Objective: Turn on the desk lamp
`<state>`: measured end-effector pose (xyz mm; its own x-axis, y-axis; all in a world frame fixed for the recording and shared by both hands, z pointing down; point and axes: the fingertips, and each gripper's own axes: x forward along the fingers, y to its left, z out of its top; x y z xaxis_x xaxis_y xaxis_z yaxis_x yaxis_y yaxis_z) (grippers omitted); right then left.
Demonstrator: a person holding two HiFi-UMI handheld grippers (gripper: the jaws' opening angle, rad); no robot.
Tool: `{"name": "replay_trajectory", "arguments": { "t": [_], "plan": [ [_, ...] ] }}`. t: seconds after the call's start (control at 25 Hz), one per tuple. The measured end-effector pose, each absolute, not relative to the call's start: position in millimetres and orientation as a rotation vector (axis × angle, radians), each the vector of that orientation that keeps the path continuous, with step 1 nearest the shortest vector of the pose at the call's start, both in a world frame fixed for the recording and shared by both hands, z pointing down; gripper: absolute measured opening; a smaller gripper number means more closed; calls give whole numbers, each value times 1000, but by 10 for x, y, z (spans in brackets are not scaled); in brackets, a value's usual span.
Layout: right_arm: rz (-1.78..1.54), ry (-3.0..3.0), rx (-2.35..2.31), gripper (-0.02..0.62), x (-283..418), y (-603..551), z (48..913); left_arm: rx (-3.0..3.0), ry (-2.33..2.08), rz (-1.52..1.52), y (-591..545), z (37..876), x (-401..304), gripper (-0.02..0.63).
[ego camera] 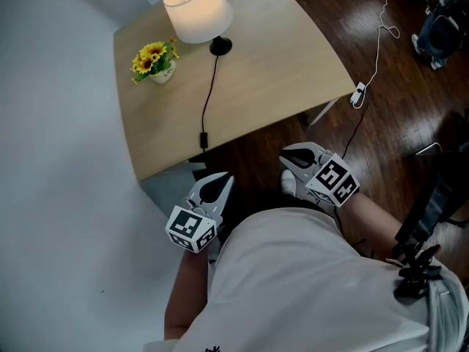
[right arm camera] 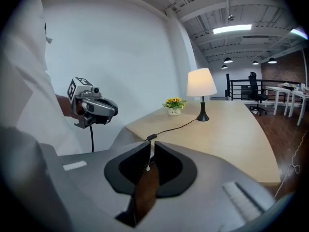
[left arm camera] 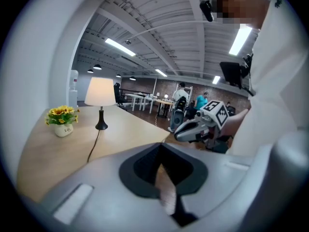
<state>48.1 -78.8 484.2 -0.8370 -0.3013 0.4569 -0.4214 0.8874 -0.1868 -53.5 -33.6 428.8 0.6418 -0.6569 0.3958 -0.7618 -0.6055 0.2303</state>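
- Lamp (ego camera: 196, 9) at desk's (ego camera: 278, 72) far corner, shade glowing: I judge it lit.
- Left tongs (ego camera: 226, 178) and right tongs (ego camera: 287, 158) pressed together, empty, off desk's near edge.
- Next, I'd leave the cord switch (ego camera: 203, 139) alone.

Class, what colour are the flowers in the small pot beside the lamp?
Yellow flowers; the head view shows them best.

A white shirt (ego camera: 315, 284); grey left gripper (ego camera: 224, 179) and right gripper (ego camera: 287, 158) bear black-and-white marker cubes (ego camera: 192, 228).
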Motion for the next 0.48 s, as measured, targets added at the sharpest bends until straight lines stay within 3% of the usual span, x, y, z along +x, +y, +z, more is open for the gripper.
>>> {"name": "replay_trajectory", "arguments": {
  "t": [0.48],
  "plan": [
    [358, -2598, 633, 25, 33, 370, 4692, 2502, -1167, 265, 987, 4183, -1165, 18]
  ]
}}
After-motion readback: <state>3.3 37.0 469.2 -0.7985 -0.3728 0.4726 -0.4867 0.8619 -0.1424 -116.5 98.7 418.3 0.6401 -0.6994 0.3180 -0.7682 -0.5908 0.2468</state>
